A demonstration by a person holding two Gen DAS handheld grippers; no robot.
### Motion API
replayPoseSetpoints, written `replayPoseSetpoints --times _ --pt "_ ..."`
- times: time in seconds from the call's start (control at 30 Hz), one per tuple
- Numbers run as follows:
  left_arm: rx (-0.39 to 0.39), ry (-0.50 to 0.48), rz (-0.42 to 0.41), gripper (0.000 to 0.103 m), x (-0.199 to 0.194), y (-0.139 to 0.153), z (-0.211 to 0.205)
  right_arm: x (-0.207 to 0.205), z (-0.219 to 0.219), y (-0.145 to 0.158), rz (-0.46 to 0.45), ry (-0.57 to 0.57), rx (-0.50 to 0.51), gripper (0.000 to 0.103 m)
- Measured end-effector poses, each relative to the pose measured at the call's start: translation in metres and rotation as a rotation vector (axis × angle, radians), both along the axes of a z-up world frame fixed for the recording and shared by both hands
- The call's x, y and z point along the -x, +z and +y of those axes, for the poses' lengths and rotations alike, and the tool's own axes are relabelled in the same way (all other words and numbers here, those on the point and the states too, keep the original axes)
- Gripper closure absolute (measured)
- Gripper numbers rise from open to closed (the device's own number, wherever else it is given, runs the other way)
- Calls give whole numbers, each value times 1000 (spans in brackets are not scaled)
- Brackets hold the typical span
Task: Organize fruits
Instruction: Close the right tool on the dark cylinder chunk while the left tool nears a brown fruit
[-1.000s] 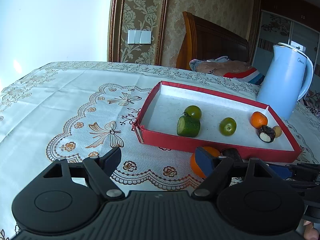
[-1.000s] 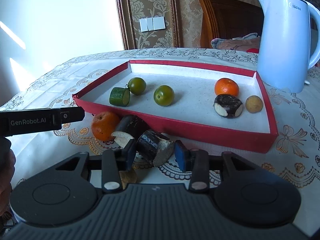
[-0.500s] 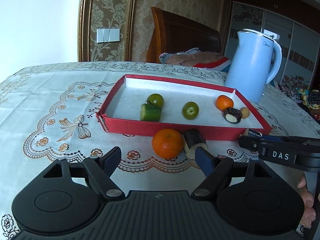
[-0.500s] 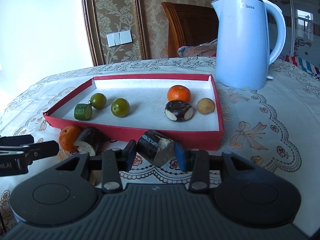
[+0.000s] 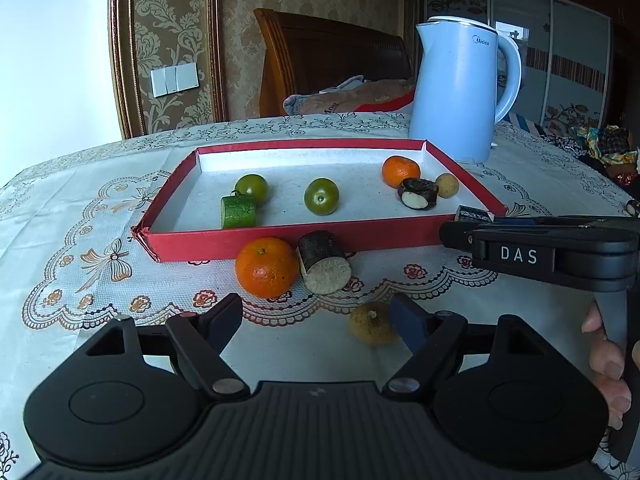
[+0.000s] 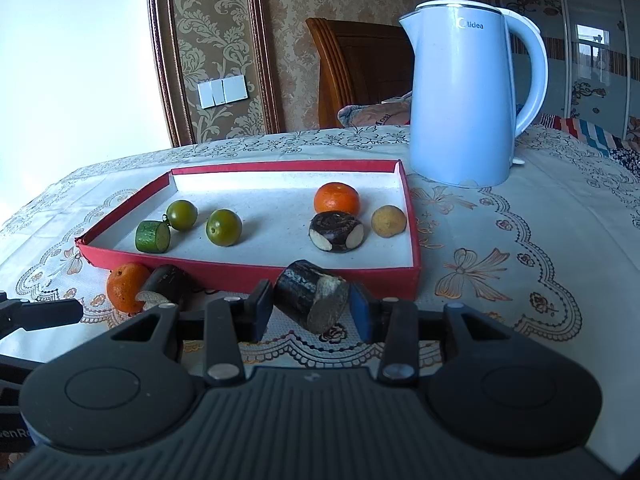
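Six pieces of fruit lie inside the red tray, which serves as the landmark on the bench with its lace-patterned cloth: a cut green cucumber piece touching a green citrus at the tray's left end, a second green citrus near the middle, and at the right end an orange tangerine, a dark-skinned chunk just in front of it, and a small tan fruit beside them. Outside the tray, against its near wall, a second tangerine touches a dark cylinder with a pale cut face; nearer the camera than these, a yellowish fruit sits on the cloth beside the blue pad of the left gripper, whose jaws stand wide apart with nothing between them. The right gripper is clamped on another dark-skinned piece with a rough cut end, held just in front of the tray's near wall, towards its right corner. A pale blue kettle stands behind the tray's right far corner. In the left wrist view a person's fingers wrap the handle of the right gripper.
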State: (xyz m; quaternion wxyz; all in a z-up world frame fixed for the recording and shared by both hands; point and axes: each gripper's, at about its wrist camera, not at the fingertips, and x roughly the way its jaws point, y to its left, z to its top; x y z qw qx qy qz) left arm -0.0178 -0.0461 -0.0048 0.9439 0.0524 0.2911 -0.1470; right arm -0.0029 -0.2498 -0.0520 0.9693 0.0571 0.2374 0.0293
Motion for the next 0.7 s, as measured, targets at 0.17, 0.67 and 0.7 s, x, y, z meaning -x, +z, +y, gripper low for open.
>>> replayPoseSetpoints --times 0.17,0.67,0.7 --pt "-13 -31 11 22 3 -1 -9 0 1 0 0 -1 -6 64" --pt "-45 -48 20 38 -2 -7 -16 1 2 -1 -1 -3 1 64" --pt "-39 -51 20 40 -2 -6 -15 1 2 -1 -1 -2 2 64"
